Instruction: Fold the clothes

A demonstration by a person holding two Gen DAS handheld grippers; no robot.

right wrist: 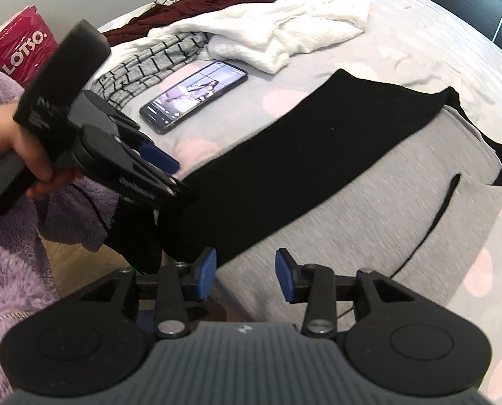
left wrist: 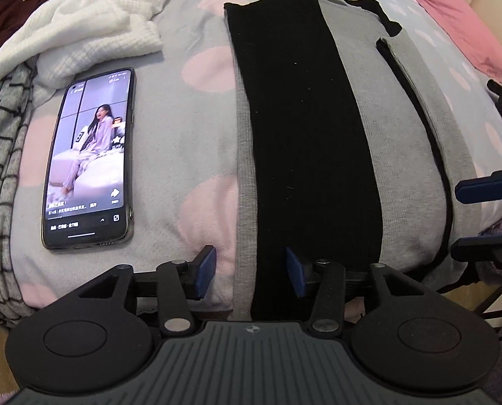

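A grey top with black trim (left wrist: pixel 399 155) lies flat on the bed, and a long black sleeve (left wrist: pixel 305 128) is folded lengthwise over it. My left gripper (left wrist: pixel 251 270) hovers open at the near hem, its blue pads (left wrist: pixel 206 268) standing either side of the grey edge and the black strip without pinching them. My right gripper (right wrist: pixel 245 276) is open over the near grey edge of the same top (right wrist: pixel 369 202), nothing between its pads. Each gripper shows in the other's view: the right gripper (left wrist: pixel 455 221) at the garment's right side, the left gripper (right wrist: pixel 175 177) in a hand at the sleeve (right wrist: pixel 284 162) end.
A lit phone (left wrist: pixel 88 162) lies on the dotted bedsheet (left wrist: pixel 183 135) left of the top. Beyond it are a white garment (left wrist: pixel 92 23), a maroon one (left wrist: pixel 11 10) and a grey checked one (left wrist: pixel 4 175). A red bag (right wrist: pixel 24 44) stands off the bed; a purple fleece sleeve (right wrist: pixel 11 253) is near.
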